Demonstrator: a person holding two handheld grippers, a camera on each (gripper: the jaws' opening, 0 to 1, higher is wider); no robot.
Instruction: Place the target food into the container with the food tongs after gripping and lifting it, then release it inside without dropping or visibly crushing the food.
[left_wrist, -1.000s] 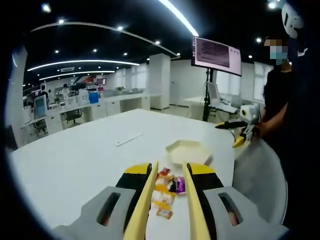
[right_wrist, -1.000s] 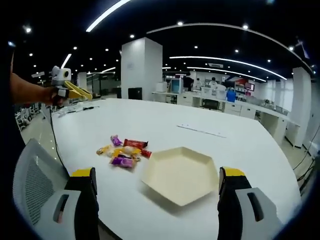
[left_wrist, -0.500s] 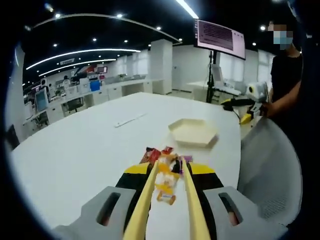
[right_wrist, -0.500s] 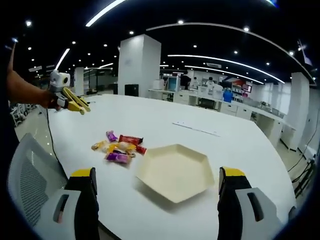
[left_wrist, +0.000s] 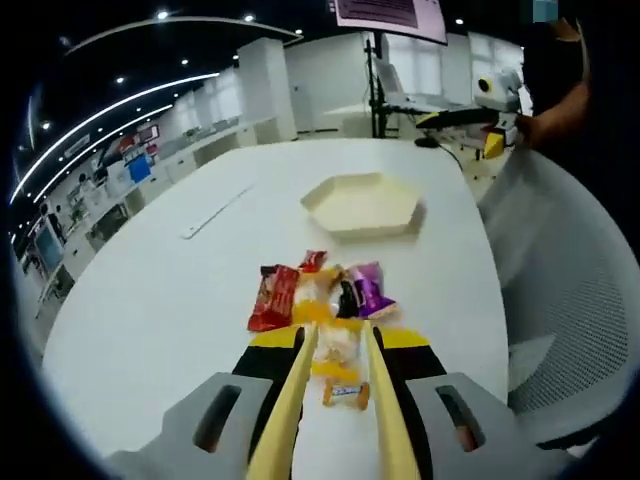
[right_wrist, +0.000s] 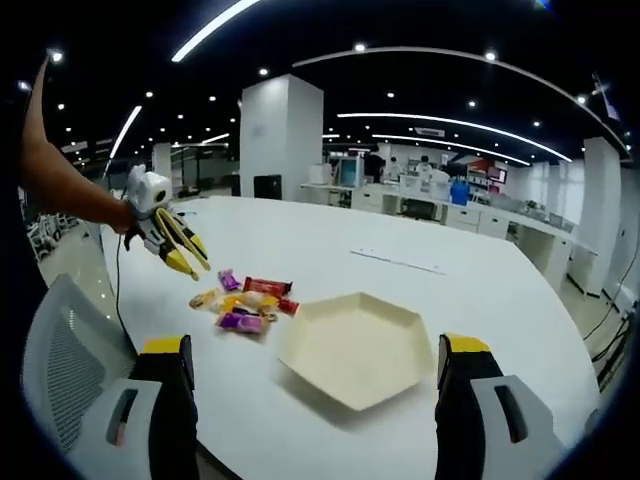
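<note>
A pile of wrapped snacks (left_wrist: 320, 295) lies on the white table (left_wrist: 160, 300), with a red packet at its left and a purple one at its right. Beyond it sits a cream hexagonal tray (left_wrist: 362, 203). My left gripper (left_wrist: 337, 335) carries yellow tongs, open, hovering over the near end of the pile; an orange packet (left_wrist: 338, 352) shows between the blades. In the right gripper view, the left gripper (right_wrist: 195, 265) points down at the snacks (right_wrist: 245, 305) from a person's hand. My right gripper (right_wrist: 314, 345) stands wide open, with nothing in it, before the tray (right_wrist: 355, 345).
A white mesh chair (left_wrist: 560, 300) stands at the table's edge, also seen as a chair (right_wrist: 60, 350) on the left. A thin white strip (left_wrist: 215, 210) lies farther along the table. Office desks and a screen on a stand (left_wrist: 385, 15) fill the background.
My left gripper has moved in from the table's edge to hover over the snack pile, tilting downward. The right gripper has hardly moved. The snacks and tray lie as before.
</note>
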